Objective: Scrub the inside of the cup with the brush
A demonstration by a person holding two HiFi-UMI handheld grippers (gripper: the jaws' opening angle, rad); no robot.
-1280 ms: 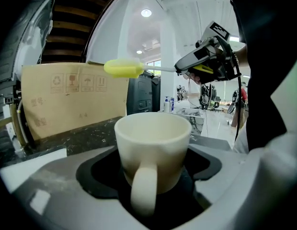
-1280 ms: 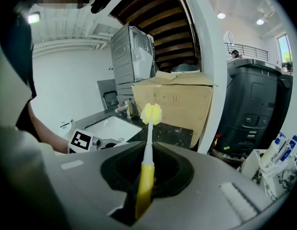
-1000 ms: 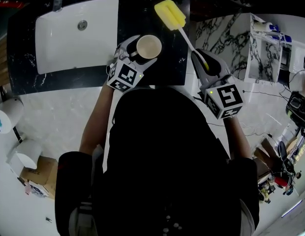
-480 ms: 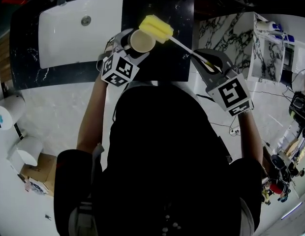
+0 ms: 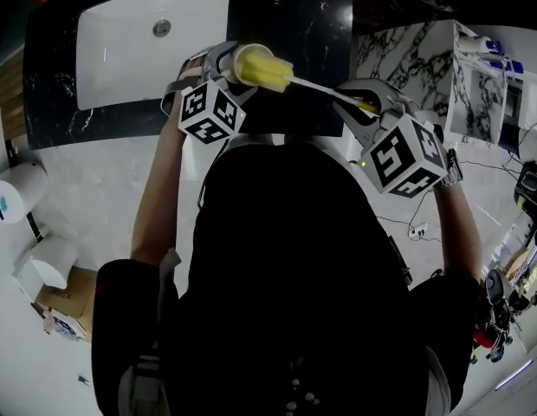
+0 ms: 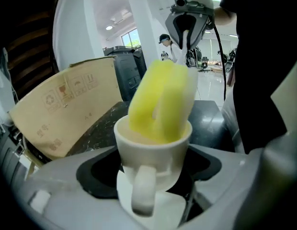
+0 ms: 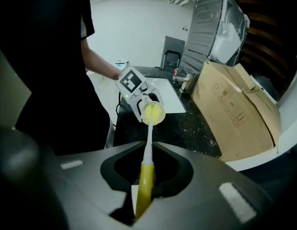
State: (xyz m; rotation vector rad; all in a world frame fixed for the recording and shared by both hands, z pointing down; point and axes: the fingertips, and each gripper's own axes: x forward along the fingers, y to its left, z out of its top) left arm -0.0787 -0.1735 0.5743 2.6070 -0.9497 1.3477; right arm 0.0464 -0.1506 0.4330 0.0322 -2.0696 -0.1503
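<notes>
Left gripper view: jaws grip cup [image 6: 151, 145], brush [image 6: 160, 104] sponge inside.

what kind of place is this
Probably a mock kitchen or washroom counter in a lab or office: a white sink set in a black counter, with a big cardboard box by it.

The black speckled countertop [image 5: 290, 24] in front of me carries a white rectangular sink [image 5: 121, 59] set into its left part, with the drain [image 5: 162, 29] near the far rim. A cardboard box [image 7: 234, 109] stands along the countertop's far side.
</notes>
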